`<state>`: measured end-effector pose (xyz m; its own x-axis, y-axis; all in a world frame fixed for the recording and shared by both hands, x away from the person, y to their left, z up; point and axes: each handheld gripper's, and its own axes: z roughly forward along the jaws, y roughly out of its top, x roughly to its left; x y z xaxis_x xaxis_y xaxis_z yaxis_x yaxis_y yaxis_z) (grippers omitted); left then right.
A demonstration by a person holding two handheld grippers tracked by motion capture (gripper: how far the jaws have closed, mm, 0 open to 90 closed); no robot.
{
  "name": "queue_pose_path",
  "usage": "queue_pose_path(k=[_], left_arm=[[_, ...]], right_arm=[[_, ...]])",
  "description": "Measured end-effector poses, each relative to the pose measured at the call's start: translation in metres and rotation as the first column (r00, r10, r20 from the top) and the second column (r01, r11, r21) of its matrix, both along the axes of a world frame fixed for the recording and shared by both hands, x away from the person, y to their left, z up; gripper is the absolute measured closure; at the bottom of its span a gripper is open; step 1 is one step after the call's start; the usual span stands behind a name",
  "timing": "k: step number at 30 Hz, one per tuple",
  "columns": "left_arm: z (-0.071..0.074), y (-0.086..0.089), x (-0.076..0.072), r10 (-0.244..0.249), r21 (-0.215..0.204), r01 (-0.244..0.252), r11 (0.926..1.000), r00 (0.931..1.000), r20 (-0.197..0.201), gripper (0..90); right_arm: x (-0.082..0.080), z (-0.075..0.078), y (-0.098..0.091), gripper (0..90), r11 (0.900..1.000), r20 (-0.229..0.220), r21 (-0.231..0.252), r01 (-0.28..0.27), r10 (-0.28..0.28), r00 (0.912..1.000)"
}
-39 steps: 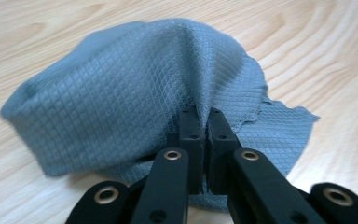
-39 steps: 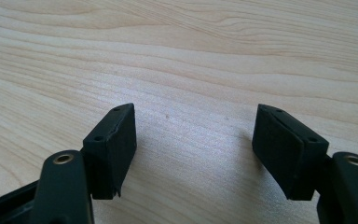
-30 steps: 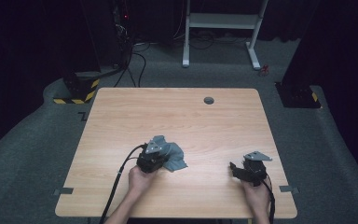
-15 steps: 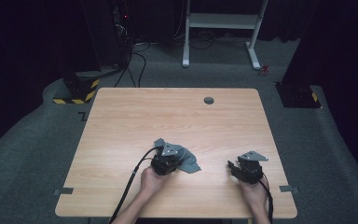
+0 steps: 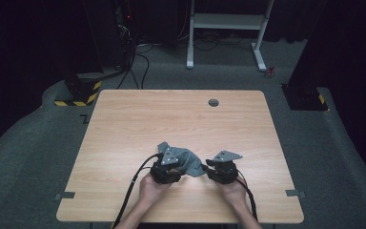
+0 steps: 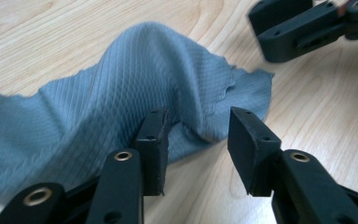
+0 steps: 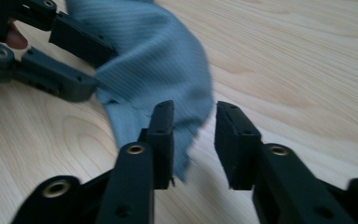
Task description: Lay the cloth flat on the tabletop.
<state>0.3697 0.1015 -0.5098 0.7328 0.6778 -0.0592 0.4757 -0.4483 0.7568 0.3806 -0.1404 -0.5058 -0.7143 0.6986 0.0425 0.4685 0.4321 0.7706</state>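
Note:
A grey-blue ribbed cloth (image 5: 187, 159) lies crumpled on the wooden table (image 5: 171, 114) near its front edge. My left gripper (image 5: 173, 163) is at the cloth's left side. Its jaws have just been opening, and a raised fold of the cloth (image 6: 121, 88) stands between them, with the pads (image 6: 247, 140) off the fabric. My right gripper (image 5: 205, 168) points at the cloth's right corner. Its jaws have just been closing, and the frayed edge of the cloth (image 7: 154, 56) hangs between them with a gap still showing. The left gripper (image 7: 70, 51) is close beyond.
A small round grommet (image 5: 213, 102) sits in the table's far side. Beyond the table stand a white metal frame (image 5: 228, 24), black cables and a yellow-black striped base (image 5: 78, 90). Bare wood stretches across the far half of the table.
My right gripper has slid left to the cloth's corner and its jaws have narrowed. The left gripper has shifted slightly right with the cloth and its jaws have parted.

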Motion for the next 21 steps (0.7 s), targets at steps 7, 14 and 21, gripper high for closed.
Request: queue_pose_path(k=[7, 14, 21], left_arm=[[-0.006, -0.003, -0.003, 0.012, 0.008, -0.011, 0.9999, 0.9997, -0.021, 53.1], [-0.009, -0.011, -0.002, 0.015, 0.014, -0.015, 0.9998, 0.9998, -0.013, 48.4], [-0.01, -0.018, 0.0, 0.027, 0.033, -0.027, 0.9991, 0.9996, -0.005, 49.1]], right_arm=[[0.017, -0.007, 0.032, 64.6, 0.9979, -0.045, -0.064, -0.012, 0.009, 0.999], [0.027, -0.006, 0.029, 89.0, 0.9977, -0.042, -0.067, 0.012, -0.015, 0.999], [0.031, 0.007, 0.017, 89.0, 0.998, -0.023, -0.048, 0.041, -0.042, 0.9988]])
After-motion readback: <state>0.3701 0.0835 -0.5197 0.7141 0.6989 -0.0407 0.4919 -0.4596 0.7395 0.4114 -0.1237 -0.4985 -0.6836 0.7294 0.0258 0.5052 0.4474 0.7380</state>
